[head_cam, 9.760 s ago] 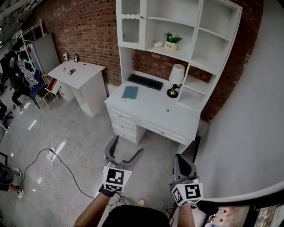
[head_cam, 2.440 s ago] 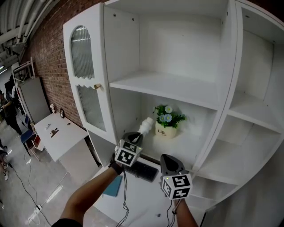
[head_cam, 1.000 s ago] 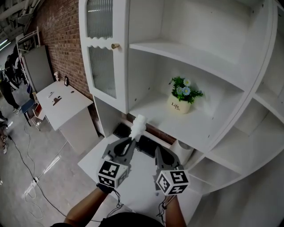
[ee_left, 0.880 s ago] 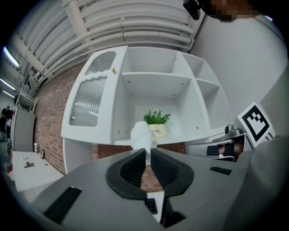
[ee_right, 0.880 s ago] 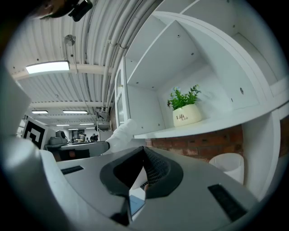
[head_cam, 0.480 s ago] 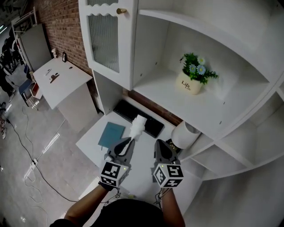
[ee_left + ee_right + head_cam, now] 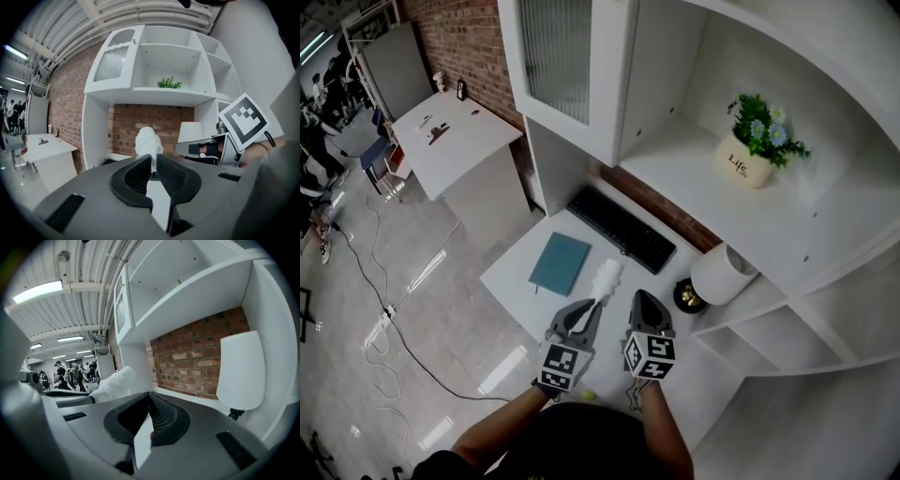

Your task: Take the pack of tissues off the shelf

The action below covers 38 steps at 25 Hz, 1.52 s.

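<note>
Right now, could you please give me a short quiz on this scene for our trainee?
1. What is clamped in the left gripper?
2. What stands on the shelf? A. a potted plant; B. a kettle; C. a stack of books.
3. True or false: the right gripper also holds something.

Key:
1. The pack of tissues, which is off the shelf and sticks out past the jaw tips.
2. A.
3. False: its jaws are shut with nothing between them.
</note>
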Motion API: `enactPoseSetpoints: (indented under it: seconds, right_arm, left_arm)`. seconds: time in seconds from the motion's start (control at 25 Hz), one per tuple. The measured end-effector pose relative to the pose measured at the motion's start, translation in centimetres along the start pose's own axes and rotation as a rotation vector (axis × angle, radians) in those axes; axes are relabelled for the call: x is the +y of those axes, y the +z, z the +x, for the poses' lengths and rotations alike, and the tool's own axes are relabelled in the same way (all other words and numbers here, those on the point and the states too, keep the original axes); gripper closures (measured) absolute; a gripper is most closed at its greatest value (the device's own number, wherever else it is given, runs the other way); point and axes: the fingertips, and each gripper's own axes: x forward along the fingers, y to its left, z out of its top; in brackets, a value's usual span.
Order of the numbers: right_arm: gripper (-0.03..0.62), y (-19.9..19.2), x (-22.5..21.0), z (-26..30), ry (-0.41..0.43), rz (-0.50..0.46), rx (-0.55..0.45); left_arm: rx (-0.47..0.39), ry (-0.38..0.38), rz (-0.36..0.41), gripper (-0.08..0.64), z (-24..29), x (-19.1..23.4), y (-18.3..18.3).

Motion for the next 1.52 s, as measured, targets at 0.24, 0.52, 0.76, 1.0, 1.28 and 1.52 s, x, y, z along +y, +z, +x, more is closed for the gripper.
enactPoseSetpoints:
  seconds: [0.24, 0.52, 0.76, 1.0, 1.28, 1.52]
  right_arm:
    - [0.591, -6.2, -1.2, 1.7, -0.027, 0.032, 0.118]
    - [0.591, -14.8, -0.5, 3.2, 0.024, 0.052, 0.387]
    - [0.591, -19.6, -0.5, 4.3, 0.012, 0.202, 0.495]
    - [0.591, -23.0, -1.8, 5.3, -0.037, 0.233, 0.567]
    - [0.591, -24.9, -1.4, 4.3, -0.011, 0.238, 0.636]
    - [0.591, -25.5, -1.7, 3.8, -0.018, 0.237, 0.65]
  left_arm:
    - [0.109, 0.002, -0.014, 0.517, 0.9, 0.8, -6.7]
    - [0.229, 0.002, -0.071, 0.517, 1.8, 0.9, -13.4]
    - [0.338, -0.017, -0.114, 0.517, 2.9, 0.5, -18.4]
    - [0.425, -0.01, -0.131, 0.515, 3.1, 0.5, -22.4]
    - [0.477, 0.007, -0.14, 0.515, 2.7, 0.8, -24.6]
    - [0.507, 0.007, -0.142, 0.515, 2.6, 0.7, -25.0]
